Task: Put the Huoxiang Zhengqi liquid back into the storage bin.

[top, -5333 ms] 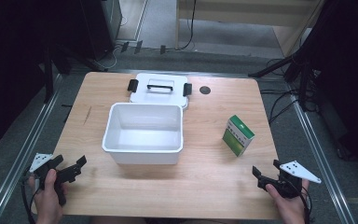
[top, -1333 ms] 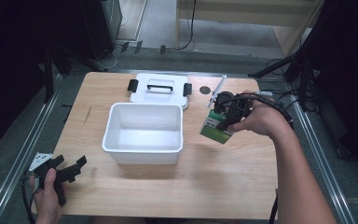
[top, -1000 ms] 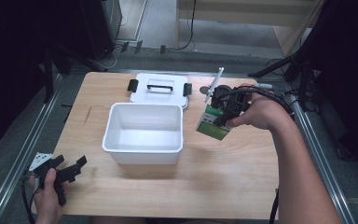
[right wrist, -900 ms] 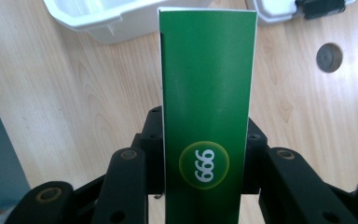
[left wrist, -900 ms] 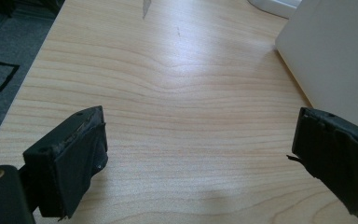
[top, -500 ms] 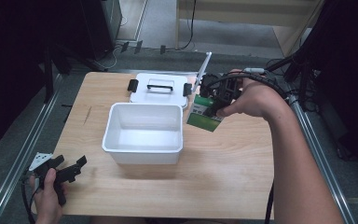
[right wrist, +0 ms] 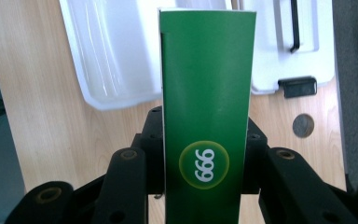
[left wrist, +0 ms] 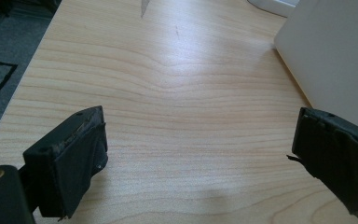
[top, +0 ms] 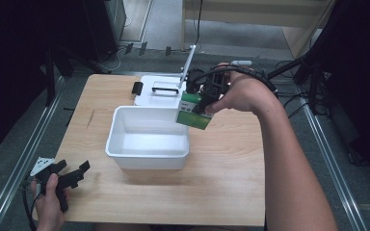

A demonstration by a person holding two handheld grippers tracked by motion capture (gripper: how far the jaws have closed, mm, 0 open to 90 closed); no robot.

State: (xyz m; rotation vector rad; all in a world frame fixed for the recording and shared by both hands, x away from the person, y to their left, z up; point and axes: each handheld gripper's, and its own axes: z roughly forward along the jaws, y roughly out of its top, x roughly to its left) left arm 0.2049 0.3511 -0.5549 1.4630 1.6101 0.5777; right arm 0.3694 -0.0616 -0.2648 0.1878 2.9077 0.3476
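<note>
Green box [top: 194, 111] hangs in the air, held tight by our right tongs [top: 207, 98]. It is over the right back corner of the white tub [top: 147, 137], tipped a little. In the right gripper view the box [right wrist: 207, 116] sits between the two black jaws, and they press on both of its sides. The tub's lid [top: 161, 91] lies flat on the worktop [top: 221, 183] just behind the tub.

Our left tongs [top: 62, 178] rest near the front left corner of the worktop. They are wide open and hold nothing.

We think we are at the carrying step. Next we need to bring the box over the middle of the tub, lower it inside, then let go. We must take care not to bump the rim.
</note>
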